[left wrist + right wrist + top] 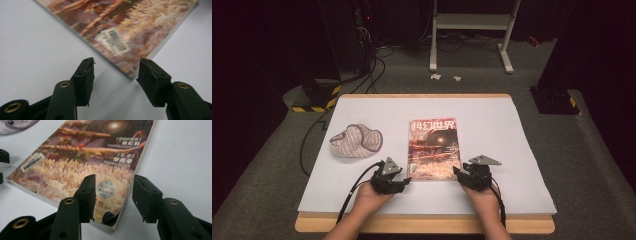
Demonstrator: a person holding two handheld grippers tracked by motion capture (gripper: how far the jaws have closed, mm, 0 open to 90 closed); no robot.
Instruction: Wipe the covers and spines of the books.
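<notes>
The thin paper magazine with the red and brown picture cover [434,148] lies flat on the big white sheet that covers the table [512,165], near the front edge and about in the middle, and it looks like the two tools are getting ready to pick it up by its near corners. That could go wrong in a few ways. The book is flat and the sheet is smooth, so a jaw could just push the corner away and make the book slide or turn. A jaw could also catch only the top cover and bend or rip it, and the near right corner already looks worn and torn in the right gripper view. If one side gets lifted and the other does not, the floppy book could sag and slip out. The left gripper [116,72] has its jaws about half apart and holds nothing; the near left corner of the book sits just past its tips, in line with the gap, not touching as far as I can tell. The right gripper [114,195] is also about half apart, with the torn corner between its jaws, but they do not squeeze it. A grey striped knit cloth in a soft lump [356,141] lies well off to the left.
</notes>
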